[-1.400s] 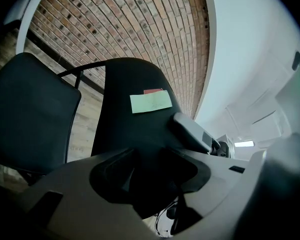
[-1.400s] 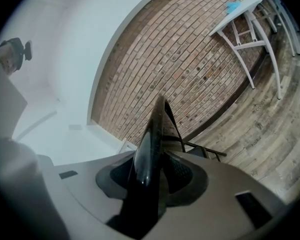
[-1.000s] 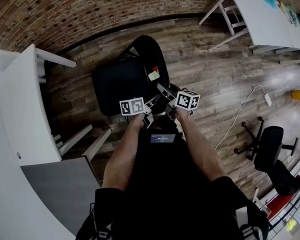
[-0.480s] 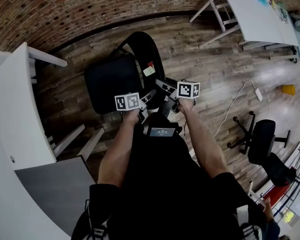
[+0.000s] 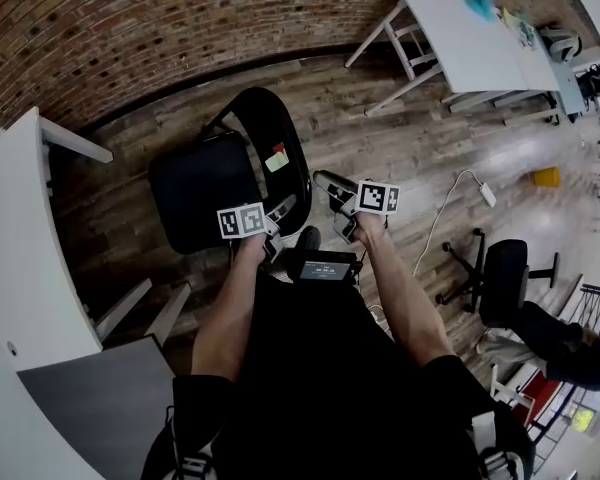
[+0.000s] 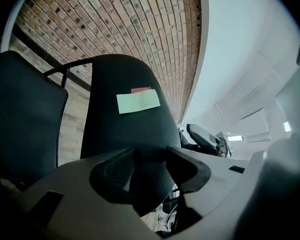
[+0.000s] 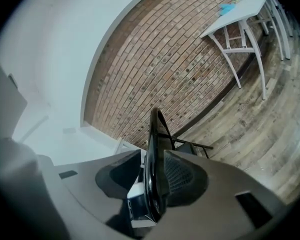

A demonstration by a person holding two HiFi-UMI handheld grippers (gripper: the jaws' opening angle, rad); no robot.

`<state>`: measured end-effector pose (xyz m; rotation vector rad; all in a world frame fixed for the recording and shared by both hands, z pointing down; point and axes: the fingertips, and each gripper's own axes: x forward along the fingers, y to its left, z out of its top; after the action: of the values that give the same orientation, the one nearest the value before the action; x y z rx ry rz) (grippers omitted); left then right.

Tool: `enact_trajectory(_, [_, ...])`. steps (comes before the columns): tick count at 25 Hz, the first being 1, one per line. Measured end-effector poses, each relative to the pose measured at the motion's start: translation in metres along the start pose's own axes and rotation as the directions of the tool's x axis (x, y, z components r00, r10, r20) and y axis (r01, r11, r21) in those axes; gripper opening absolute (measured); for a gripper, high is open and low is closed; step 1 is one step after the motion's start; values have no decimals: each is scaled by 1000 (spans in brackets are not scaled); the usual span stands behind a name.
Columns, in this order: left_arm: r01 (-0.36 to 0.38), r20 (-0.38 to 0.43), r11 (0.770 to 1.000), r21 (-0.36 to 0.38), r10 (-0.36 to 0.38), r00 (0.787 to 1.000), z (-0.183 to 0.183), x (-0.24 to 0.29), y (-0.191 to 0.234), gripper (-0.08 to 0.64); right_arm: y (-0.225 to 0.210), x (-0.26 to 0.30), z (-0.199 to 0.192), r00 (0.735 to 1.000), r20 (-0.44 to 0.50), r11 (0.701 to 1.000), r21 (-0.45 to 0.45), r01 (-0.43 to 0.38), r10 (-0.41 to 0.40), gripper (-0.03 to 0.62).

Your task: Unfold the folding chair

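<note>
The black folding chair stands open on the wood floor, its seat (image 5: 195, 203) flat and its backrest (image 5: 292, 133) upright with a pale label (image 5: 277, 158) on it. My left gripper (image 5: 278, 211) is shut on the padded lower edge of the backrest (image 6: 130, 129), which fills the gap between its pads (image 6: 150, 166). My right gripper (image 5: 325, 180) sits at the backrest's right side. In the right gripper view the backrest (image 7: 154, 149) shows edge-on between the jaws (image 7: 150, 179), with a gap beside the left pad; these jaws are open.
White tables stand at the left (image 5: 20, 258) and upper right (image 5: 460, 38). A brick wall (image 5: 130, 28) runs behind the chair. A white cable (image 5: 485, 193), a black office chair (image 5: 500, 278) and a person (image 5: 570, 353) are on the right.
My right gripper has drawn to the right and a little up, away from the backrest's label. The left gripper keeps its hold at the same spot on the chair.
</note>
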<state>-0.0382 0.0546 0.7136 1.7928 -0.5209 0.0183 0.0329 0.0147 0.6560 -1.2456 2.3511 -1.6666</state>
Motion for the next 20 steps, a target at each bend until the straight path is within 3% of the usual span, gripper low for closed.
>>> enact_trajectory(10, [-99, 30, 995, 19, 98, 995, -7, -1, -5, 187, -1, 21, -30, 994, -108, 1000, -19, 5, -7, 124])
enact_trajectory(15, [-146, 86, 988, 48, 142, 986, 0, -9, -15, 175, 3, 16, -25, 988, -141, 997, -25, -71, 67, 124])
enact_trajectory(20, [-146, 185, 987, 61, 133, 974, 1, -17, -47, 176, 9, -17, -7, 969, -127, 977, 12, -212, 212, 124])
